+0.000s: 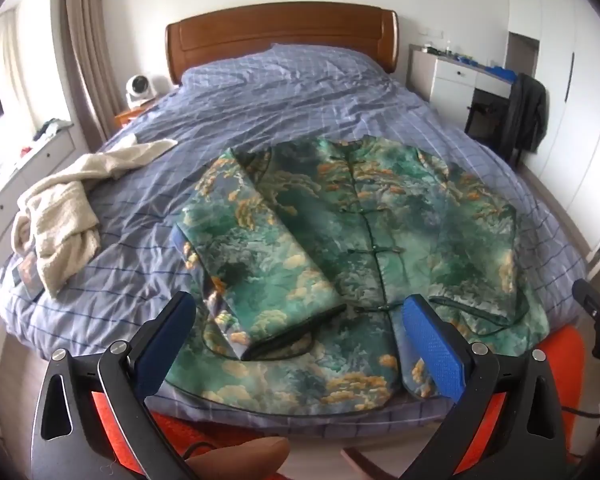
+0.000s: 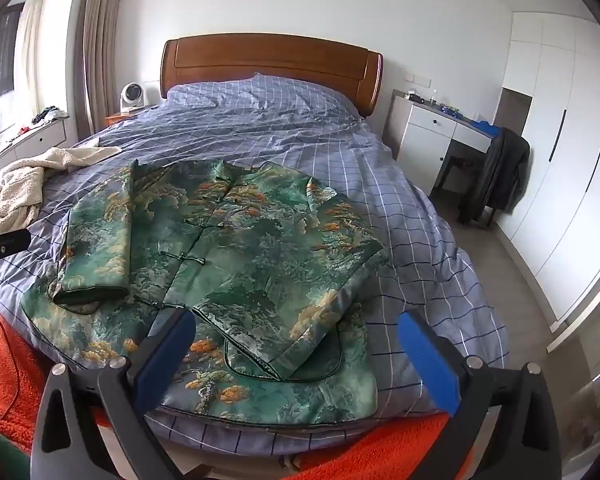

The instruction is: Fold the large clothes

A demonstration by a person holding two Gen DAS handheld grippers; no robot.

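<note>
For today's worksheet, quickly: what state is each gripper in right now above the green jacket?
Left gripper: open, holding nothing, above the green jacket.
Right gripper: open, holding nothing.

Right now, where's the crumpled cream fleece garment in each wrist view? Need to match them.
Left wrist: the crumpled cream fleece garment lies at the left, on the blue checked duvet, beside the green landscape-print jacket.
Right wrist: the same garment sits at the far left edge, upper-left of the jacket.
Shared landmark: the brown wooden headboard, top centre in both.
</note>
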